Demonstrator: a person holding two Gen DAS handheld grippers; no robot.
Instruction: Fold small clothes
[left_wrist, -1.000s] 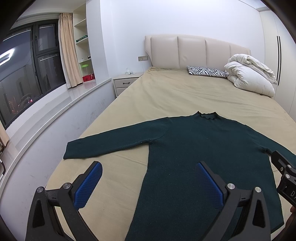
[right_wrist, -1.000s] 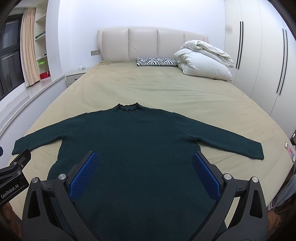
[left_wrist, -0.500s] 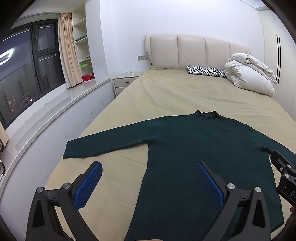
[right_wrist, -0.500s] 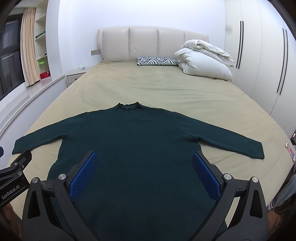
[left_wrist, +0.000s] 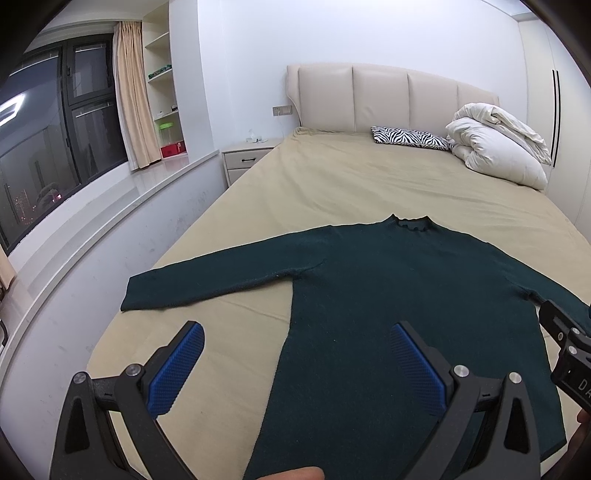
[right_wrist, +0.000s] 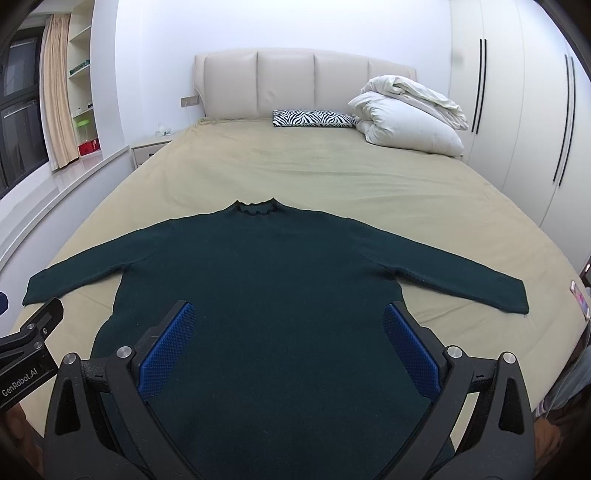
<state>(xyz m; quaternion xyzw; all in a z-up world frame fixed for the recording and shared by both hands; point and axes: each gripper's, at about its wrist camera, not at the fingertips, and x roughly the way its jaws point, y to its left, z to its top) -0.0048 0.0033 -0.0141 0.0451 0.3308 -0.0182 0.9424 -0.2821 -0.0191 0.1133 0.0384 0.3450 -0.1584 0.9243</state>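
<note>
- The sweater (right_wrist: 280, 295) lies flat on the bed (right_wrist: 332, 170), front down or up I cannot tell, collar toward the headboard, both sleeves spread out to the sides
- The left hand-held gripper (left_wrist: 295, 354) hangs above the sweater's left edge near the hem, released, blue pads wide apart, nothing between them
- The right hand-held gripper (right_wrist: 288, 332) hangs over the lower body of the sweater, also released and holding nothing
- No fold looks started, so I judge the task to be at its first step
- Risk: the knit looks thick and soft, so a pinch may catch only the top layer, and the back would lag and bunch
- Risk: the left sleeve (left_wrist: 207, 284) ends close to the bed's side edge; a careless drag could pull the cuff over it
- Risk: the two grippers sit near each other, each showing at the other's frame edge; crossing arms during a sleeve fold could knock them together
- Risk: uneven lifts would skew the fold line and wrinkle the sheet beneath
</note>
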